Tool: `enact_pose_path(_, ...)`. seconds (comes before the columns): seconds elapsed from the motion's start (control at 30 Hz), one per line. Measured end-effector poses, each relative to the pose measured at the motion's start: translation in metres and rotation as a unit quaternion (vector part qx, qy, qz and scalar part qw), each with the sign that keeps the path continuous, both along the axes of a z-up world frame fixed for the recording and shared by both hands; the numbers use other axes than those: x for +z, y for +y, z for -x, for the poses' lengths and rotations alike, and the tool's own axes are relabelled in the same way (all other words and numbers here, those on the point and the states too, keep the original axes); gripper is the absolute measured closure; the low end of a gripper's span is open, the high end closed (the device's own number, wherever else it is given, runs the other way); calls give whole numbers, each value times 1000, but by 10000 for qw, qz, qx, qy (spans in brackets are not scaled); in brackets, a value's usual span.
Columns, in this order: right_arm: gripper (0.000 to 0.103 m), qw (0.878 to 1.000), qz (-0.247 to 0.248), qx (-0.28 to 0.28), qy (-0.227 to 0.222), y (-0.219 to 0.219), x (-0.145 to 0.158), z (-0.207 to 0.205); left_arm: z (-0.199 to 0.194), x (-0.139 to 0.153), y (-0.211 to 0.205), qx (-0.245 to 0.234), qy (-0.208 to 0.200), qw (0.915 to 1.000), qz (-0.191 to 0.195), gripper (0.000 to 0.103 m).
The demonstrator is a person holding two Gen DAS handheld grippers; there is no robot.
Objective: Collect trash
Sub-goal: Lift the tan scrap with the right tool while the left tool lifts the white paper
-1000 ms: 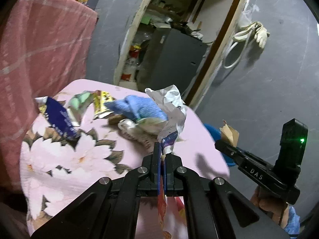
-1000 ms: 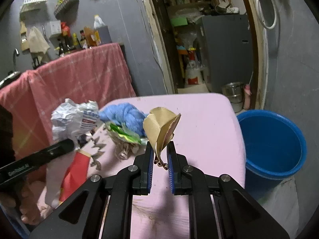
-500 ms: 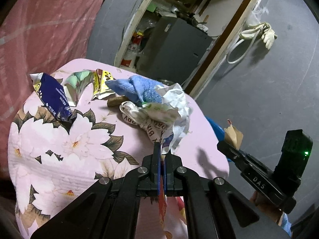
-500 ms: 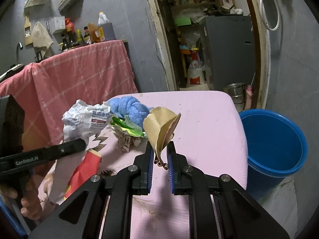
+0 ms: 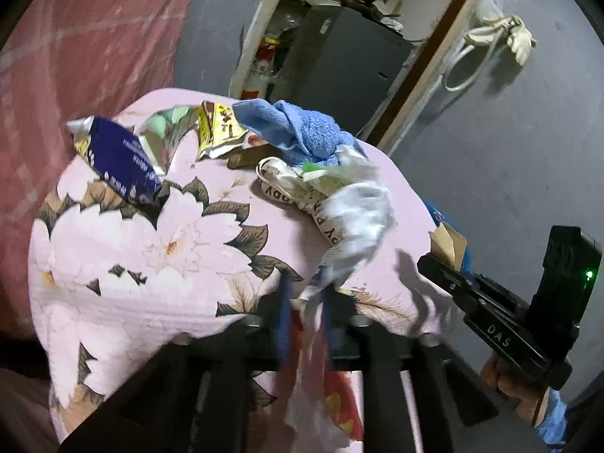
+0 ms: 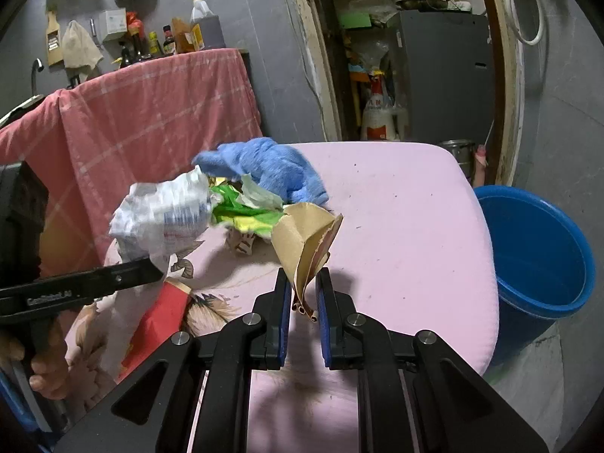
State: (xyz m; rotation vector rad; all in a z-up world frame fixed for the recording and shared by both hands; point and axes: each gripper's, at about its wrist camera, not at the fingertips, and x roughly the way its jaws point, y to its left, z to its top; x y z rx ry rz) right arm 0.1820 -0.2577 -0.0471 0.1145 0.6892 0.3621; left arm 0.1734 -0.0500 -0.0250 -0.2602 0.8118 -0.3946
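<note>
Holding a folded scrap of brown cardboard [image 6: 306, 238] pinched between its 2 blue pads, the right gripper [image 6: 304, 304] sits over the plain pink end of the table [image 6: 407, 226], and the blue bucket [image 6: 536, 264] stands on the floor just past that table edge, to the gripper's right and lower down. That is the relation the next move turns on: the bucket lies to the right of both tools, so the right hand is clearly the nearer one, with only the table's edge between its load and the rim. The cardboard stands roughly upright, its long axis running up out of the jaws. The left gripper [image 5: 304, 321] is further from the bucket, over the flowered part of the cloth; its jaws are opening, with a crumpled white and red wrapper [image 5: 355, 219] between them, blurred and seemingly slipping free. More litter lies beyond on the table: a blue cloth [image 5: 302, 132], a dark blue packet [image 5: 120, 162] and a yellow wrapper [image 5: 219, 124].
</note>
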Motion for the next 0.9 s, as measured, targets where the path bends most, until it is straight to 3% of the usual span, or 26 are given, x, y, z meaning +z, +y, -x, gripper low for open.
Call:
enact_pose_path(0.03,92,10000,1,-5,9,0,0,0,1,2,-2,1,-55,10000,-33,69)
enact_pose_path(0.2,92,10000,11,2,18,1,0,1,-2,2,-5,-93,-205,9997,39,69)
enact_pose_path(0.27,92,10000,18,17,9,2,0,2,-6,1,-6,-168,-184,9996,147,78)
enact_pose_path(0.3,92,10000,14,24,3,2,0,2,-8,1,-7,-226,-163,9994,186,88)
enact_pose_path(0.37,92,10000,-11,28,-5,2,1,3,-9,2,-7,-252,-194,9992,231,88)
enact_pose_path(0.4,92,10000,-20,30,-20,2,1,4,-7,4,-8,-280,-232,9990,245,99)
enact_pose_path(0.43,92,10000,-22,33,-42,2,2,5,-7,6,-9,-305,-264,9989,228,103)
enact_pose_path(0.63,92,9995,-42,-16,-324,-6,16,17,12,22,-24,-370,-819,9959,75,103)
enact_pose_path(0.9,92,9923,77,-538,-1115,-44,57,30,10,55,-77,-580,-1771,9824,147,103)
